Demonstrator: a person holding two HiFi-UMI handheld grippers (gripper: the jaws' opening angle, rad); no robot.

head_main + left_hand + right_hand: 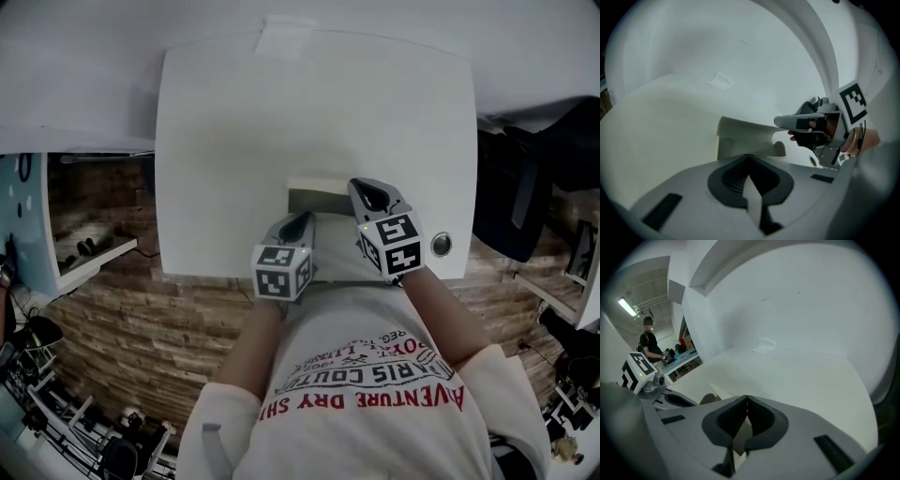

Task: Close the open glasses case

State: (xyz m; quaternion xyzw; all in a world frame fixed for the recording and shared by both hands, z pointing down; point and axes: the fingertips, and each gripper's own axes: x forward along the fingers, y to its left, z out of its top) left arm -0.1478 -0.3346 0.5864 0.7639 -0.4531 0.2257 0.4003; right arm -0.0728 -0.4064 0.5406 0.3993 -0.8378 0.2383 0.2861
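1. The glasses case (317, 193) lies open on the white counter (234, 131), close to the counter's near edge and right in front of me. Its pale lid stands up along the far side of the case.
2. My left gripper (298, 223) is at the near left of the case. Its fingers are drawn together tip to tip, and I see nothing nipped between them, only pale surface through the gap lower down.
3. My right gripper (371, 193) is at the right end of the case, beside the raised lid. Its fingers are likewise closed tip to tip with nothing caught that I can see. I cannot tell whether either gripper touches the case.
4. The case looks to me like a light, stiff shell with a smooth cream skin. I judge that it will skid on the counter if I push it from one side only.
5. So I would not pinch it. I would lay closed fingers on the lid's top edge and fold it down toward the near side, while the other gripper braces the base at the near side of the case.
6. The risk I see is the whole case sliding off the counter edge just behind it, so the push should be slow and mostly downward.
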